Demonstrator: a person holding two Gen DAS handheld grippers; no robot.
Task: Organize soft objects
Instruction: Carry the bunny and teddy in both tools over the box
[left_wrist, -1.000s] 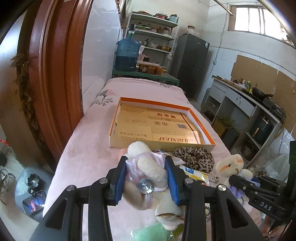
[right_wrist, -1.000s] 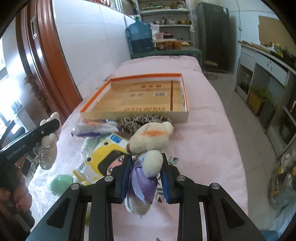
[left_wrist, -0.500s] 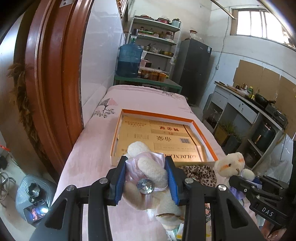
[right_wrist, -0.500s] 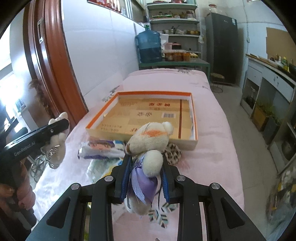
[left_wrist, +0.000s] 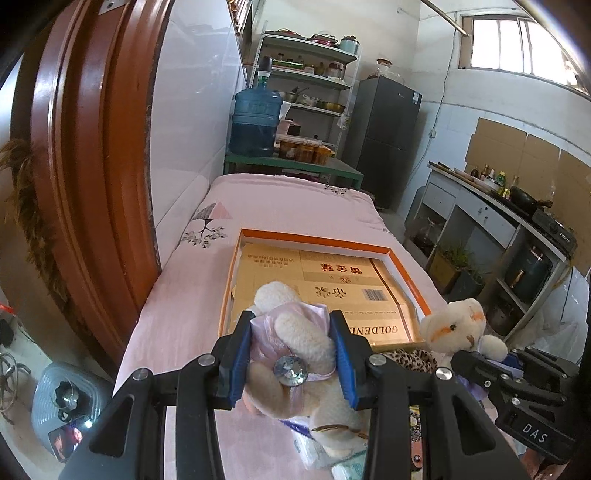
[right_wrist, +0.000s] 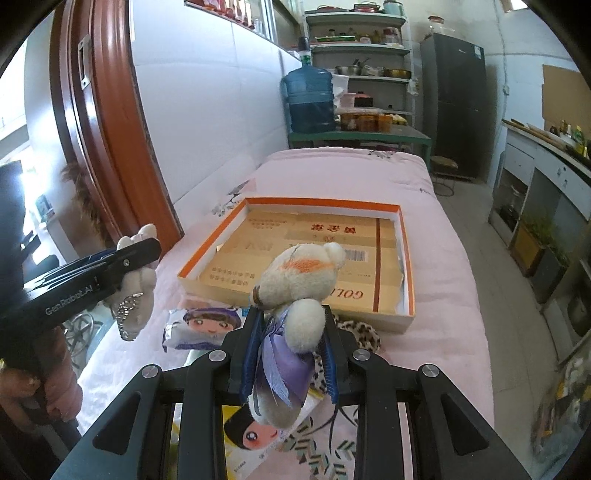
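My left gripper (left_wrist: 291, 350) is shut on a cream teddy bear in a pink dress (left_wrist: 295, 332), held above the pink bedspread just short of the orange-rimmed cardboard box (left_wrist: 317, 236). My right gripper (right_wrist: 291, 343) is shut on a cream teddy bear in a purple dress (right_wrist: 299, 280), held before the near edge of the same box (right_wrist: 404, 236). The right bear also shows at the right in the left wrist view (left_wrist: 458, 325); the left gripper and its bear show at the left in the right wrist view (right_wrist: 136, 258).
On the bedspread (right_wrist: 436, 280) below lie a leopard-print scrunchie (right_wrist: 360, 330), a cartoon tissue pack (right_wrist: 203, 325) and a yellow cartoon pack (right_wrist: 255, 432). A red wooden door frame (left_wrist: 92, 155) stands left. A counter (left_wrist: 491, 214) runs along the right.
Both grippers have risen and moved forward toward the box with their bears still held. The loose items on the bed now sit lower in both views.
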